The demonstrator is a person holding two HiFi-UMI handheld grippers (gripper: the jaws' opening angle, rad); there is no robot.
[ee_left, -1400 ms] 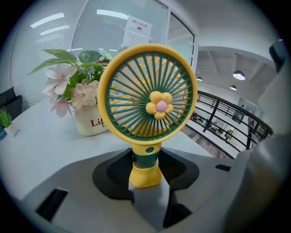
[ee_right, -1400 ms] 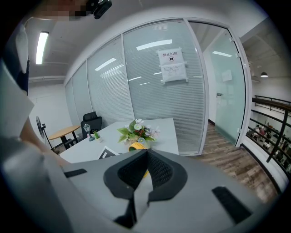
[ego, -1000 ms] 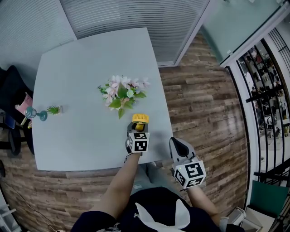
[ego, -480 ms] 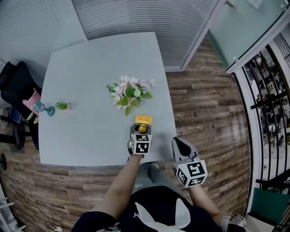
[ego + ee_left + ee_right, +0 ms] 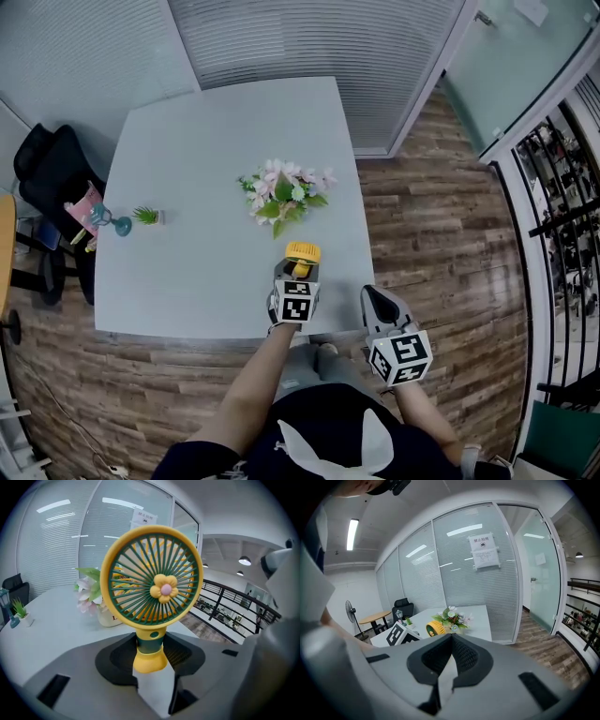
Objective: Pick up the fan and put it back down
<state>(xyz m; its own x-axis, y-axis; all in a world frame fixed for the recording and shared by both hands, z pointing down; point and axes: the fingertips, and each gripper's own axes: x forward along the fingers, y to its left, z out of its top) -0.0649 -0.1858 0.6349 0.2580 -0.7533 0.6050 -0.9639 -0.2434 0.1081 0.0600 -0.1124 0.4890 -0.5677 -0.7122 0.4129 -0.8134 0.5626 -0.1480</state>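
A small yellow and green fan (image 5: 302,251) (image 5: 153,576) with a flower at its hub stands upright in my left gripper (image 5: 298,273) (image 5: 151,645). The dark pads are shut on its green and yellow stem, and its flared foot hangs between the jaws above the pale table (image 5: 187,169). This is near the table's front right edge. My right gripper (image 5: 373,296) (image 5: 450,638) hovers off the table's front right corner, over the wooden floor. Its jaws meet at the tips with nothing between them. The right gripper view shows the fan (image 5: 433,629) from behind.
A pot of pink and white flowers (image 5: 284,192) stands just beyond the fan. A small green plant (image 5: 147,216) and a teal ornament (image 5: 120,225) sit at the table's left edge, beside a black chair (image 5: 52,164). Glass partitions (image 5: 319,37) stand behind, a railing (image 5: 562,206) at right.
The left gripper has risen a little with the fan still in its grip, and the head view has shifted. The right gripper has kept its place.
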